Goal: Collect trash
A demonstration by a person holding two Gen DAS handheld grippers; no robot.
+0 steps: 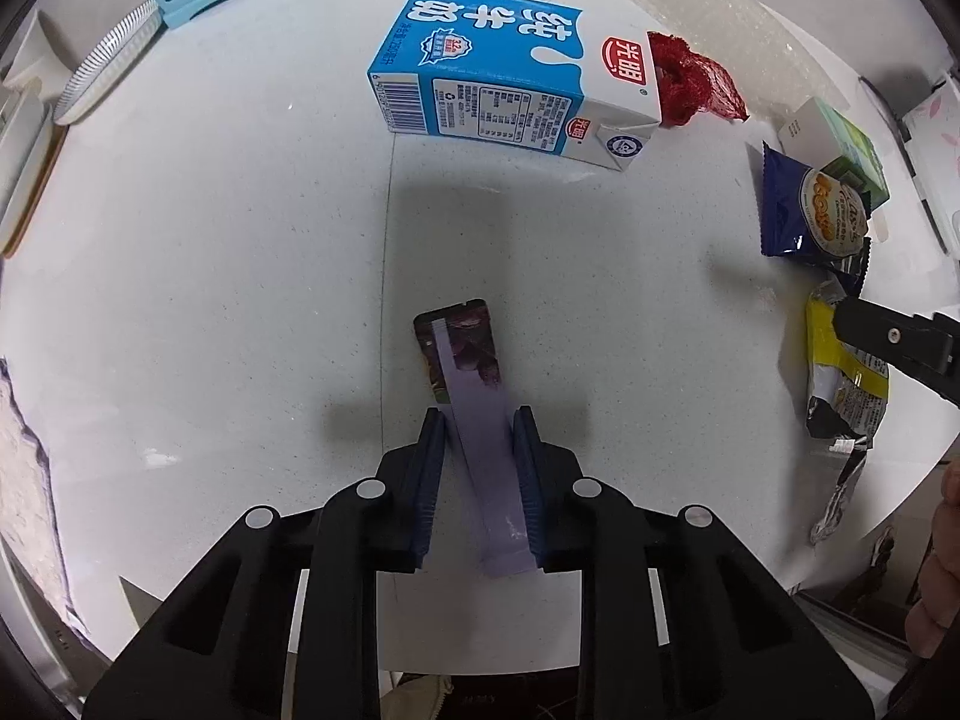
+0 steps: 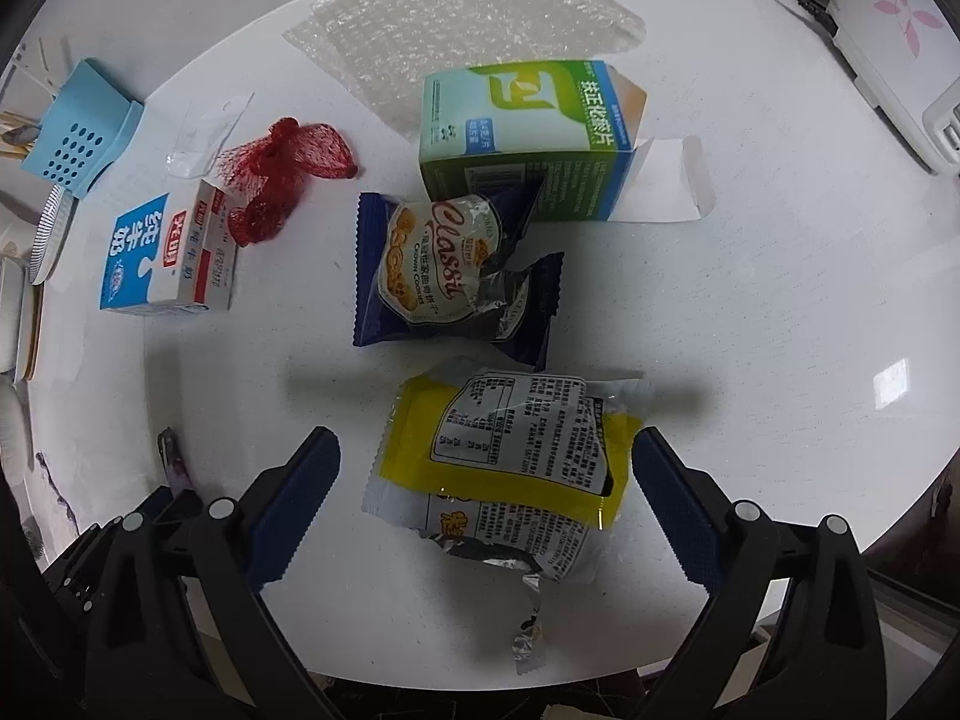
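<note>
My left gripper (image 1: 479, 420) is shut on a long purple sachet (image 1: 474, 396), which sticks out forward over the white table (image 1: 210, 240). My right gripper (image 2: 486, 450) is open, its jaws standing either side of a yellow snack wrapper (image 2: 510, 450) lying on the table; this wrapper also shows in the left wrist view (image 1: 840, 372). Beyond it lie a dark blue cookie wrapper (image 2: 450, 276), a green and white carton (image 2: 522, 138), a blue milk carton (image 2: 162, 252) and a red mesh net (image 2: 282, 174). The milk carton (image 1: 498, 72) lies ahead of my left gripper.
A sheet of bubble wrap (image 2: 456, 18) lies at the back. A light blue perforated holder (image 2: 78, 132) and a striped dish (image 2: 51, 228) stand at the left. A white box with pink flowers (image 2: 894, 30) is at the right. The table's edge (image 2: 900, 510) curves near me.
</note>
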